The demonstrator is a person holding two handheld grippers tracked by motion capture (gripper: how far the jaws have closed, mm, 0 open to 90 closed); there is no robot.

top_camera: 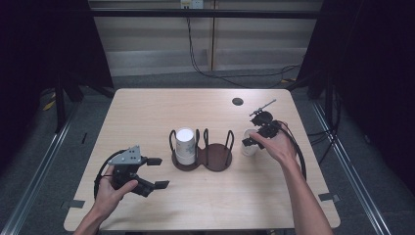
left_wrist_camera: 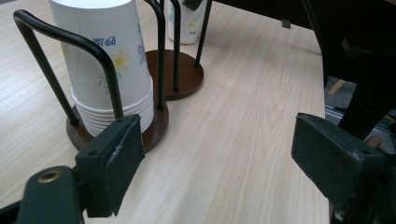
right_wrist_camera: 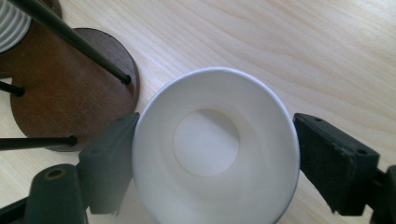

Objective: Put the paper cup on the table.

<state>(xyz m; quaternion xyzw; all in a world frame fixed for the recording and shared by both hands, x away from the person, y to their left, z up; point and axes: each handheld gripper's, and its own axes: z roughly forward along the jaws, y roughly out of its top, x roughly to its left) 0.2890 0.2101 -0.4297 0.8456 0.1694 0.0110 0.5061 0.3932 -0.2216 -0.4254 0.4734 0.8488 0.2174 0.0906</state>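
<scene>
A single white paper cup (top_camera: 249,148) stands upright on the table just right of the dark wooden two-slot cup holder (top_camera: 215,159). From above, its open mouth (right_wrist_camera: 215,149) sits between the jaws of my right gripper (right_wrist_camera: 212,161), which flank it at the rim without squeezing it out of round. The holder's left slot carries a stack of flower-printed cups (top_camera: 185,144), seen close up as the cup stack (left_wrist_camera: 109,60). Its right slot base (left_wrist_camera: 180,77) is bare. My left gripper (top_camera: 157,172) rests near the table's front left, open with nothing in it; its jaws (left_wrist_camera: 219,163) point at the holder.
A round dark hole (top_camera: 238,101) marks the table's far right. Black wire hoops (left_wrist_camera: 60,51) rise around each holder slot. The holder base (right_wrist_camera: 65,93) lies right beside the single cup. Cables trail off the table's right edge and across the floor behind.
</scene>
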